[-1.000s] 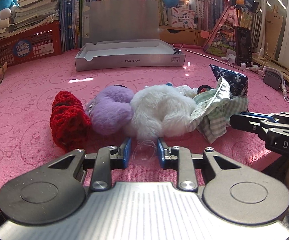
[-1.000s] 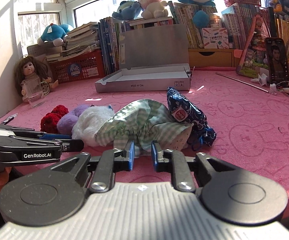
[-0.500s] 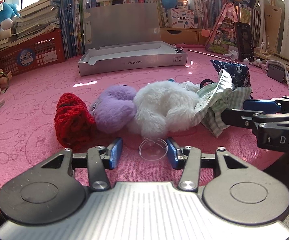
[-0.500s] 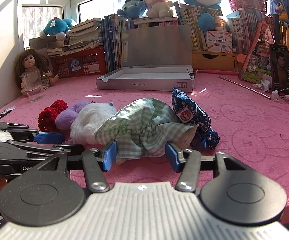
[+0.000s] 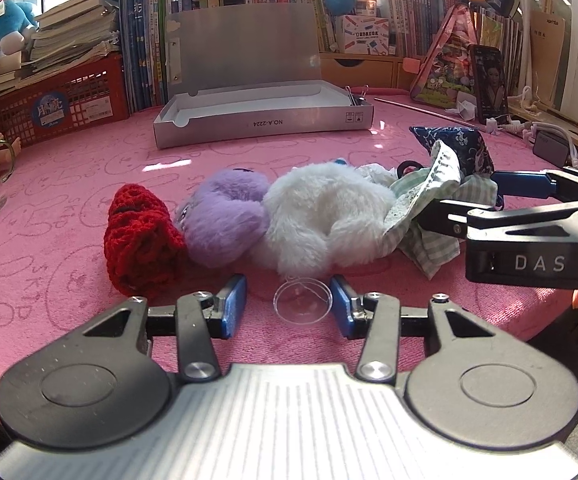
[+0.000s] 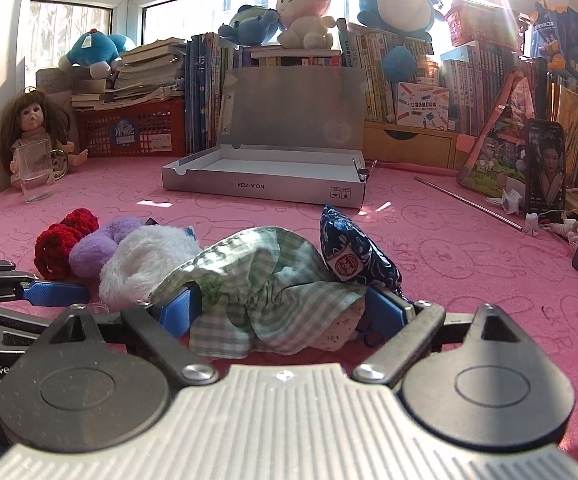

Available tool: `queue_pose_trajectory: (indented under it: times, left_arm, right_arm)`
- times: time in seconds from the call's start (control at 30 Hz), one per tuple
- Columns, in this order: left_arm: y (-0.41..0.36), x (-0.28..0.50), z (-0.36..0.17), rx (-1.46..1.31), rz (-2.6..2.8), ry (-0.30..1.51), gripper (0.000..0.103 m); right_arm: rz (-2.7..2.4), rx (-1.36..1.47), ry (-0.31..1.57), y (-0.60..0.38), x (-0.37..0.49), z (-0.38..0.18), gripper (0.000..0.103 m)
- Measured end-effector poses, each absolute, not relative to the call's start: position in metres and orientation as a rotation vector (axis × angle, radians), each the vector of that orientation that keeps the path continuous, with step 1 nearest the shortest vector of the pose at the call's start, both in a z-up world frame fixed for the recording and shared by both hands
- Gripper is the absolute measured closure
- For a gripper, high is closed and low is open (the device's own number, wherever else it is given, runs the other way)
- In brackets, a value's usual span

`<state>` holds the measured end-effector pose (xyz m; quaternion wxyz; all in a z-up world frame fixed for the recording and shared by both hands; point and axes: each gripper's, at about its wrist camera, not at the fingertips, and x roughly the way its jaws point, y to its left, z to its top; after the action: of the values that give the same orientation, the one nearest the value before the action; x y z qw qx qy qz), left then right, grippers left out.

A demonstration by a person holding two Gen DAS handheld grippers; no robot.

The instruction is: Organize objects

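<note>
I am holding both claws low over the pink surface point(image 5: 69, 184); the right claw point(image 6: 285, 312) is spread wide around the green checked cloth point(image 6: 265, 280), not yet gripping; the left claw point(image 5: 289, 304) is open around a clear plastic disc point(image 5: 303, 300); I am judging a deeper reach wise, closing on the gathered fold, with the open silver box point(image 6: 265, 176) waiting well behind.

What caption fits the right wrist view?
Open right gripper straddles a green checked cloth beside fluffy toys on a pink table.
</note>
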<state>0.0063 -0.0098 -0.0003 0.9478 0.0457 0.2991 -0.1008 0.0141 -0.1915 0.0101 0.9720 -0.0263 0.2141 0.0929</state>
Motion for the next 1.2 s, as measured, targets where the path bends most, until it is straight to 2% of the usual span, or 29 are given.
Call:
queue_pose_trajectory:
  times: [0.3,0.33,0.4,0.67,0.9,0.97,1.2]
  left_arm:
    - [-0.013,0.007,-0.001,0.094,-0.209,0.606,0.059]
    - [-0.014,0.007,-0.001,0.092,-0.208,0.607,0.060]
    - [-0.013,0.007,0.000,0.085,-0.210,0.609,0.070]
    - [-0.014,0.006,0.005,0.054,-0.225,0.612,0.070]
    - [-0.016,0.000,0.020,0.055,-0.243,0.574,0.070]
    - [-0.016,-0.002,0.026,0.054,-0.246,0.557,0.070]
    - [-0.017,0.000,0.045,0.066,-0.249,0.505,0.070]
  right_arm:
    - [0.214,-0.048,0.459,-0.186,0.025,0.005,0.018]
    - [0.220,-0.044,0.462,-0.186,0.026,0.005,0.022]
    - [0.235,-0.033,0.471,-0.186,0.029,0.005,0.029]
    - [0.268,0.012,0.464,-0.189,0.025,0.011,0.061]
    - [0.278,0.030,0.436,-0.195,0.017,0.026,0.079]
    - [0.279,0.031,0.422,-0.196,0.014,0.030,0.087]
    - [0.268,0.039,0.381,-0.202,0.009,0.044,0.091]
